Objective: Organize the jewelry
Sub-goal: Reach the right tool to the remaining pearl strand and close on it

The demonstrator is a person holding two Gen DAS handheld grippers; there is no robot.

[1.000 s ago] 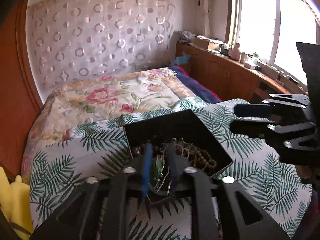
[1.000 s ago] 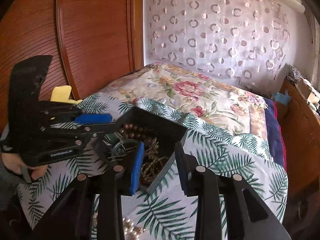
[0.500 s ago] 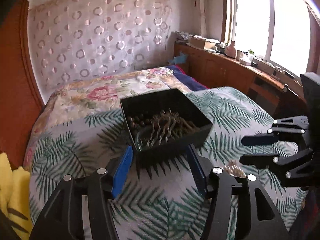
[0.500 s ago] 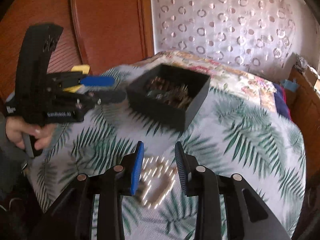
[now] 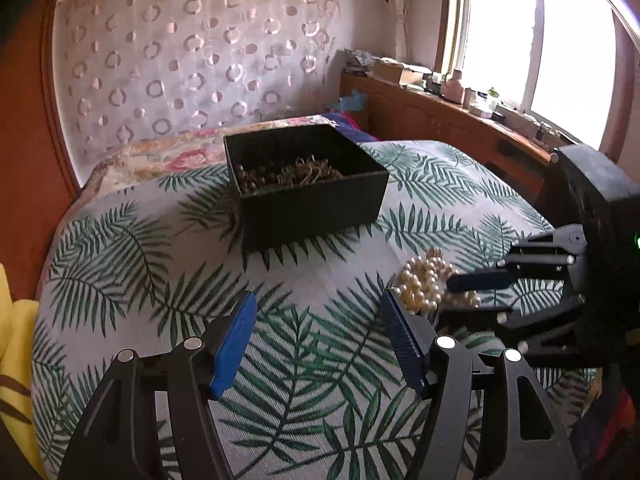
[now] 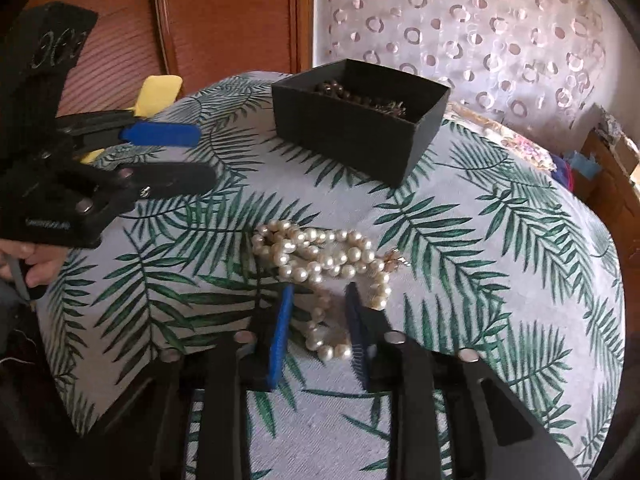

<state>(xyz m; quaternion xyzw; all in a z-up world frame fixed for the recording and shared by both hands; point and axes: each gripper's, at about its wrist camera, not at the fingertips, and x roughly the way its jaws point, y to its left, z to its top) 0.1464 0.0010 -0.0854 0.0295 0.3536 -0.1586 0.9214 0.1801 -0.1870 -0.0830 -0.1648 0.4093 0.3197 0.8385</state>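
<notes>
A black open box [image 5: 308, 184] holding dark beads and tangled chains sits on the palm-leaf cloth; it also shows in the right wrist view [image 6: 356, 120]. A white pearl necklace [image 6: 320, 264] lies bunched on the cloth in front of the box, also seen in the left wrist view [image 5: 424, 284]. My right gripper [image 6: 320, 312] is open, its fingers straddling the necklace's near end low over the cloth. My left gripper [image 5: 320, 328] is open and empty, hovering left of the pearls; it appears at the left of the right wrist view [image 6: 180, 156].
The palm-leaf cloth [image 5: 160, 280] covers a rounded surface that drops off at its edges. A yellow cloth [image 5: 16, 344] lies at the far left. A floral bed [image 5: 168, 156], a wooden headboard and a cluttered window ledge [image 5: 460, 92] lie beyond.
Both grippers have pulled back from the box. The left gripper let go inside the box and opened. The right gripper dropped low around the pearl necklace.
</notes>
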